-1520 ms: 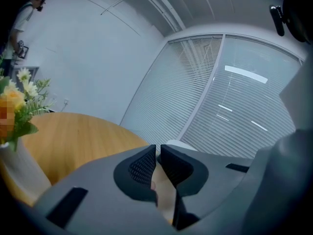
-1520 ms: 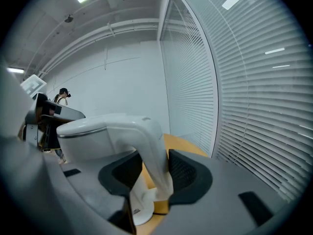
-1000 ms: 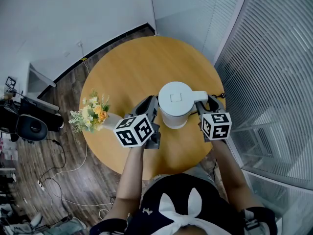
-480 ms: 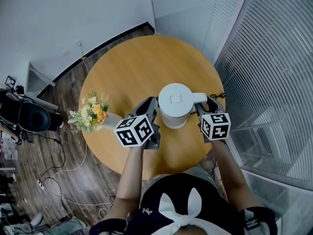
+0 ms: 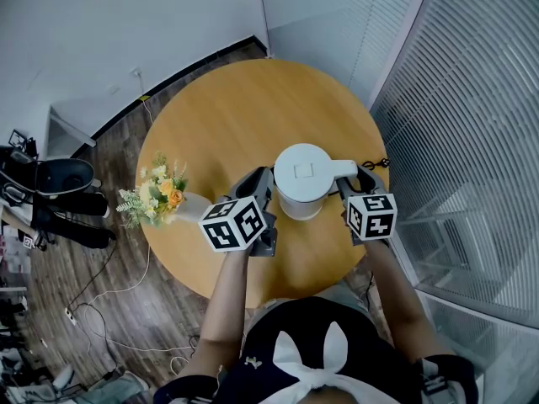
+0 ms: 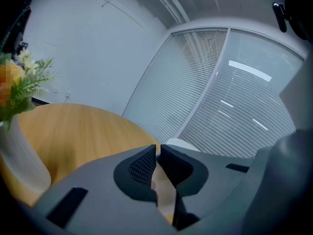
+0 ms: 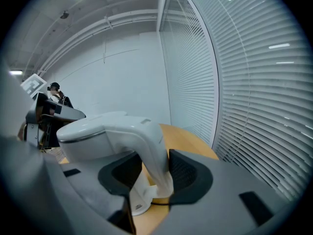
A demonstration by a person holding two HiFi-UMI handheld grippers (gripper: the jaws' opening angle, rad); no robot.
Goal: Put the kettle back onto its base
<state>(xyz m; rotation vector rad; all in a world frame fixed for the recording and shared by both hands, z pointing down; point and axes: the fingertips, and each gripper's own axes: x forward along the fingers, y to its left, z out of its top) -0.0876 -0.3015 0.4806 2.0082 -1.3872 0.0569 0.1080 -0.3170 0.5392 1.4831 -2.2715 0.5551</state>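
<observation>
The white kettle [image 5: 301, 179] stands upright on the round wooden table [image 5: 244, 116], right of its middle. Its handle [image 7: 154, 151] points right and sits between the jaws of my right gripper [image 7: 155, 173], whose pads press it on both sides. Under the kettle's body a white base [image 7: 139, 204] with a black cord [image 5: 379, 164] shows partly. My left gripper [image 5: 259, 177] hovers beside the kettle's left side. Its jaws are together with nothing between them, and the kettle's lid [image 6: 183, 144] peeks just past them.
A white vase of yellow and white flowers [image 5: 160, 196] stands near the table's left edge, close to my left gripper. A glass wall with blinds [image 5: 472, 141] runs along the right. On the floor at left are a dark office chair [image 5: 55, 179] and cables.
Both grippers and the kettle have kept still. Only the dark chair on the floor at the left has shifted.
</observation>
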